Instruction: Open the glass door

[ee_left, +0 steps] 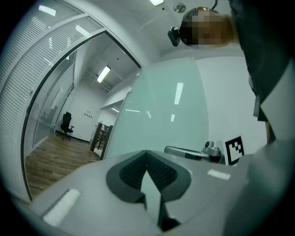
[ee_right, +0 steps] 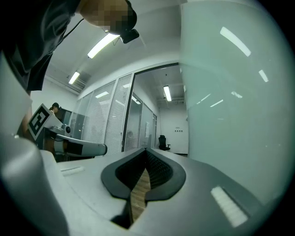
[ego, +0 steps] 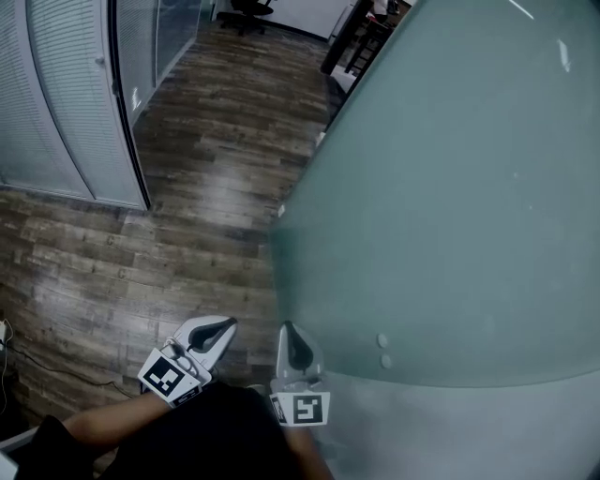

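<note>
Frosted pale-green glass door [ego: 450,216]; dark wood-plank floor [ego: 197,178]; white-blinded glass partitions [ego: 56,103]. Left gripper [ego: 228,326], right gripper [ego: 287,330]: fingers pressed together, empty.

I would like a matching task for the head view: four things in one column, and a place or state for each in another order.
1. frosted pale green glass door
2. black office chair
3. white slatted blinds
4. right gripper

A. far away, at the top edge
B. jaws shut, empty, near the bottom
C. along the left side
D. fills the right side

Pairs: 1-D, 2-A, 3-C, 4-B
</note>
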